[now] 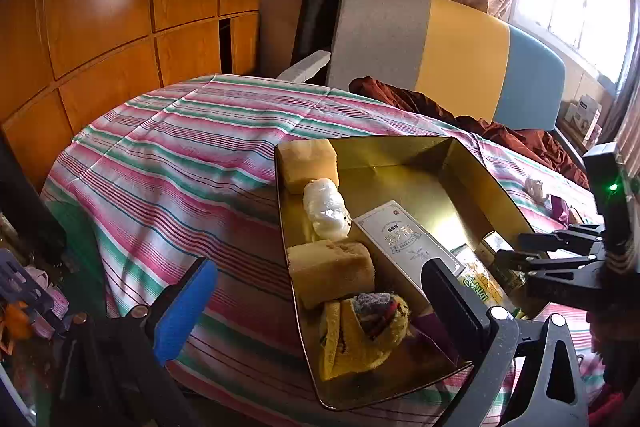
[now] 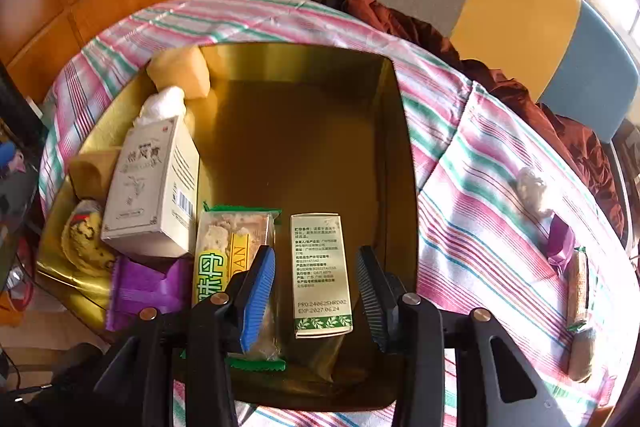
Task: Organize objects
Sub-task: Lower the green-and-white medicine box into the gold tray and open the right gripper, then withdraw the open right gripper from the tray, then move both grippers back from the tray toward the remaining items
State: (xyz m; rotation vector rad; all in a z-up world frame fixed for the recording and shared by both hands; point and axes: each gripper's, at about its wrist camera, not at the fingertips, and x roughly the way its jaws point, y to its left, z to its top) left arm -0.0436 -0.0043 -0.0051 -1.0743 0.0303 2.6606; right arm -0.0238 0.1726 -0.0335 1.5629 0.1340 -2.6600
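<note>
A gold tray (image 2: 304, 55) lies on the striped bedspread (image 2: 480, 195). Along its left side sit two yellow sponges (image 1: 308, 163), a white wad (image 1: 326, 207), a white carton (image 2: 152, 187), a knitted yellow piece (image 1: 360, 327), a purple wrapper (image 2: 144, 287) and a green snack packet (image 2: 224, 255). My right gripper (image 2: 316, 291) points down into the tray, open. A small cream box (image 2: 320, 275) lies flat between its pads, which do not press on it. My left gripper (image 1: 320, 303) hovers wide open over the tray's near left corner, holding nothing.
On the bedspread right of the tray lie a white wad (image 2: 530, 187), a purple wrapper (image 2: 560, 243) and a snack bar (image 2: 578, 283). Brown cloth (image 2: 420, 27) is bunched before a grey, yellow and blue headboard (image 2: 520, 15). A wooden wardrobe (image 1: 120, 7) stands at the left.
</note>
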